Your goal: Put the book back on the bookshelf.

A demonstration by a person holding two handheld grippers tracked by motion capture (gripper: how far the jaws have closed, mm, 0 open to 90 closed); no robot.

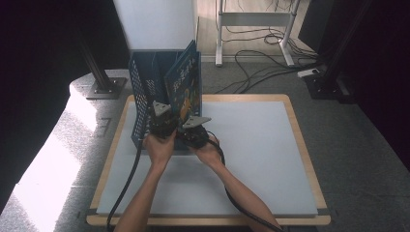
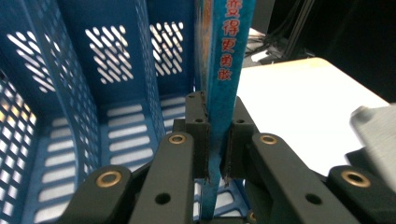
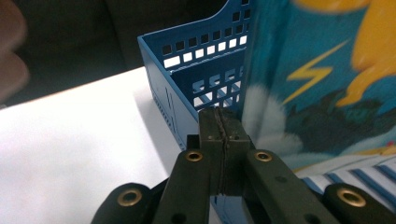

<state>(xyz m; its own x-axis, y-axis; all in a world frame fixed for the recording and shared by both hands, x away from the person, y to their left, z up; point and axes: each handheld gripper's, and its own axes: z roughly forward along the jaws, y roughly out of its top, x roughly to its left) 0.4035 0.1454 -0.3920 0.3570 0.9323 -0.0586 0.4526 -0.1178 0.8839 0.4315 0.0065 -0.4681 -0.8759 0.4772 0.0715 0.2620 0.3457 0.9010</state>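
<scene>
We have a thin picture book [image 1: 185,82] standing on edge in the rightmost slot of the blue perforated file rack [image 1: 141,92], which sits at the far left of the white table top [image 1: 261,145]. Its long axis rises nearly upright, tipped a little to the right, with the illustrated cover facing right and the printed spine [image 2: 225,56] turned toward us. We judge it light and fairly stiff across the boards, though a glossy cover could slip, so the lower spine edge is the sensible place to grip. Our left gripper [image 2: 217,140] is clenched on that spine edge, pads pressing from both sides. Our right gripper [image 3: 219,140] has its jaws pressed together on nothing, resting just beside the cover and the rack's outer wall
</scene>
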